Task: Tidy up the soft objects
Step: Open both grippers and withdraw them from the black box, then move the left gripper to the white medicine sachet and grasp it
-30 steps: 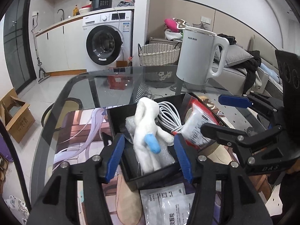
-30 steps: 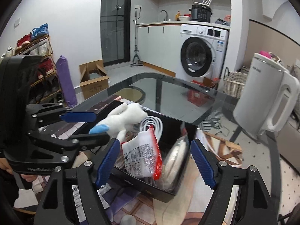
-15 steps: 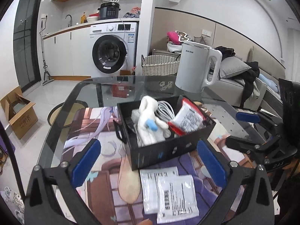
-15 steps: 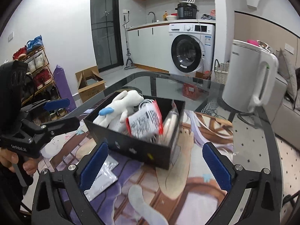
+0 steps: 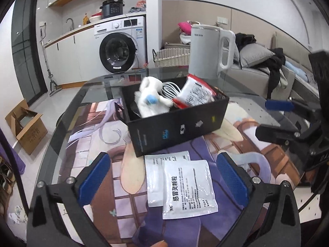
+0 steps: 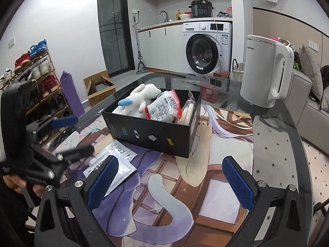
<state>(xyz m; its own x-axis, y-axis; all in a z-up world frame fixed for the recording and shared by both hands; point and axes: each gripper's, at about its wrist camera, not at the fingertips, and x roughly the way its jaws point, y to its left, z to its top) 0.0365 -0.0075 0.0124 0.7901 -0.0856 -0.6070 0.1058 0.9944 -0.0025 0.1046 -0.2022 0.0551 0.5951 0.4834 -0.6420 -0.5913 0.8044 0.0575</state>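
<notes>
A black box (image 5: 176, 127) stands on the printed mat and holds a white plush toy (image 5: 150, 98) with a blue tip, a red-and-white packet (image 5: 195, 94) and a white cable coil (image 5: 170, 88). The box (image 6: 152, 133), plush (image 6: 141, 96) and packet (image 6: 164, 109) also show in the right wrist view. Two white sachets (image 5: 185, 183) lie flat on the mat in front of the box, and they show in the right wrist view (image 6: 115, 160). My left gripper (image 5: 164, 177) is open and empty above the sachets. My right gripper (image 6: 168, 181) is open and empty over the mat.
A white electric kettle (image 5: 209, 51) stands on the glass table (image 5: 67, 127) behind the box. A wicker basket (image 5: 170, 57), a washing machine (image 5: 121, 47) and a sofa (image 5: 267, 72) are beyond the table. A cardboard box (image 5: 24, 125) sits on the floor at left.
Both grippers pulled back from the box. My left gripper let go of the white plush toy, which now stays in the box, and opened wide. The sachets came into view.
</notes>
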